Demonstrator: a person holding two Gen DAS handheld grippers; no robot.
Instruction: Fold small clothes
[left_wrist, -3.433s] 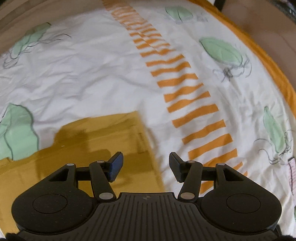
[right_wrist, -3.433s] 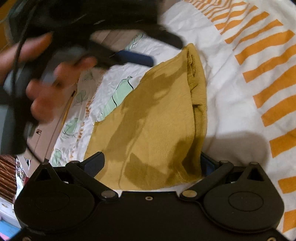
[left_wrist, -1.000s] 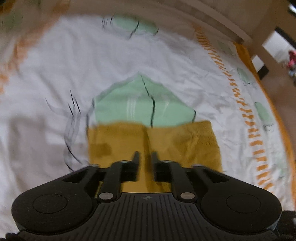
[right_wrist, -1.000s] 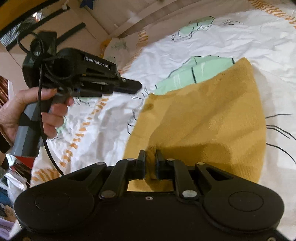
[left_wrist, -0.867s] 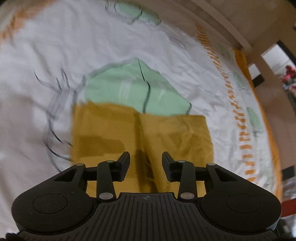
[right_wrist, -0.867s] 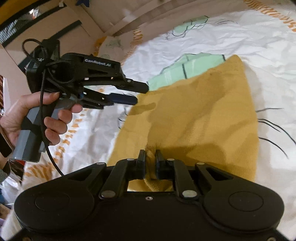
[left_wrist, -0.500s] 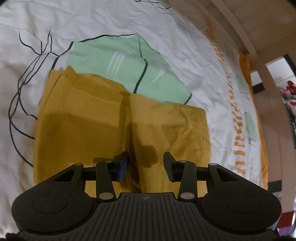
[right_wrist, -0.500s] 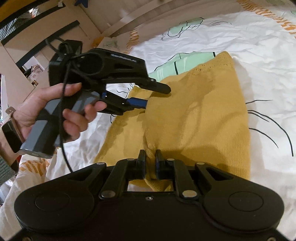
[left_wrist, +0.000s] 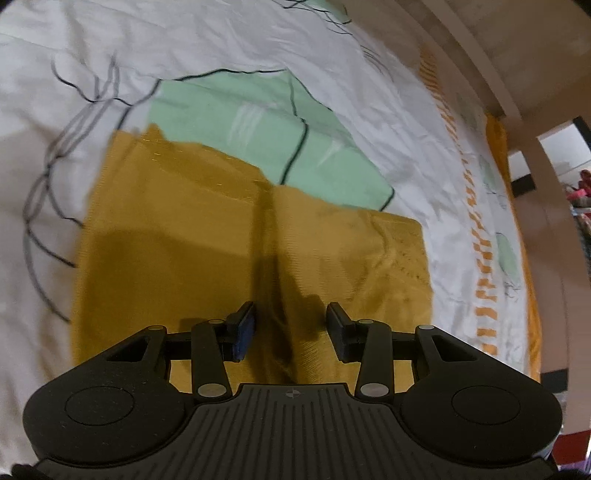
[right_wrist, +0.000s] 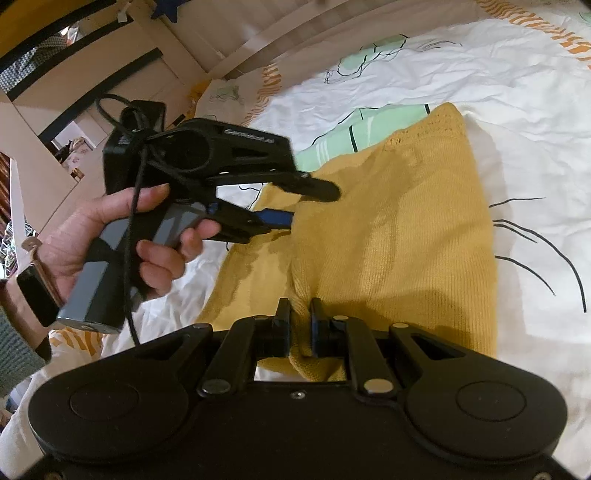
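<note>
A mustard-yellow knit garment lies on the white bed sheet, with a raised fold ridge running through its middle. My left gripper is open, its fingers on either side of that ridge at the garment's near edge. It also shows in the right wrist view, open over the garment's left edge. My right gripper is shut on a pinch of the garment's near edge.
The sheet has green leaf prints and an orange striped border. A wooden bed frame runs along the far side. A doorway opens at the right.
My left gripper has opened and moved in low over the garment's middle ridge. My right gripper stays shut on the near edge.
</note>
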